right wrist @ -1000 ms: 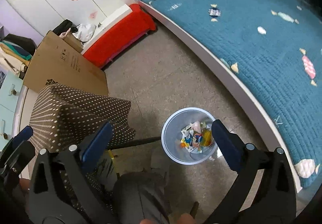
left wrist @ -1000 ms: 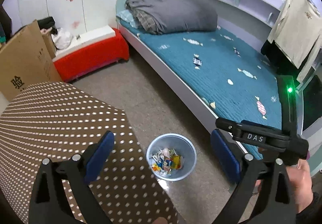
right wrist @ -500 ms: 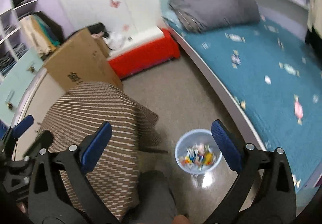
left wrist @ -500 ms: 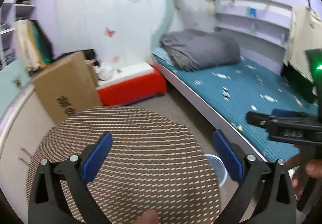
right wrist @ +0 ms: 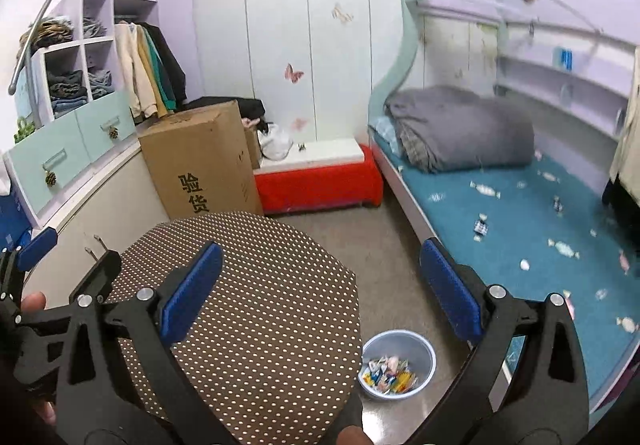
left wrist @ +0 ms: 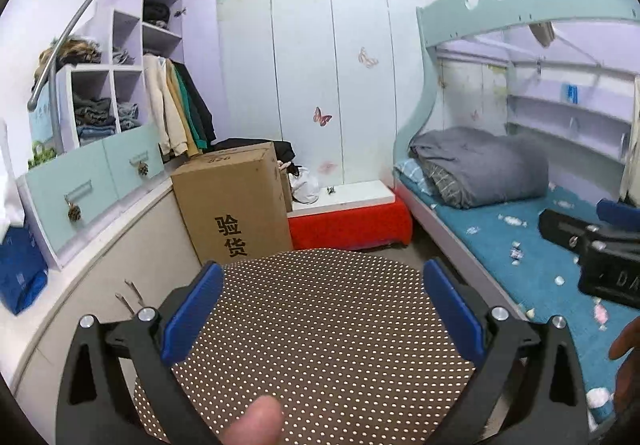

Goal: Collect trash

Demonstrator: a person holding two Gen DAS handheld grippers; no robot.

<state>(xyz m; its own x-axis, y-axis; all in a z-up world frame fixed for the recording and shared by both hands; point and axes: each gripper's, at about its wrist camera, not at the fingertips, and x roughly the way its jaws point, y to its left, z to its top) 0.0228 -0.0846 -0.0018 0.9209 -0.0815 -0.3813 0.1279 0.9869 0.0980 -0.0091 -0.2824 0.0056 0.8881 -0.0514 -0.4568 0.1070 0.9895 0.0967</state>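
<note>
Nearest the lenses: left gripper (left wrist: 320,309) and right gripper (right wrist: 318,291) both spread wide, blue-padded jaws released, nothing between them. Each hangs over a round worktop (left wrist: 320,345) covered in brown fabric with a fine white dot pattern, matte weave, edge draping down. A thumb tip (left wrist: 254,423) pokes in at the bottom of the left view.

Trash bin (right wrist: 398,363): small round pail, translucent bluish plastic, on the grey speckled floor (right wrist: 384,237) just right of the worktop, between it and the bed frame. Crumpled colourful wrappers fill its bottom. Only the right view shows it; the worktop blocks it in the left view.

Bed (right wrist: 520,229): teal quilted cover, white curved rail, more candy wrappers (right wrist: 485,189) scattered loose across it, well apart from the bin. Folded grey duvet (right wrist: 460,129) at the head end.

Further back: tall cardboard box (left wrist: 234,205) with printed characters, standing just behind the worktop; red fabric-skirted bench (left wrist: 348,223) with white top beside it. Far wall: white wardrobe panels (left wrist: 304,85) with butterfly stickers, open shelves with folded clothes, hanging jackets (left wrist: 180,105).
</note>
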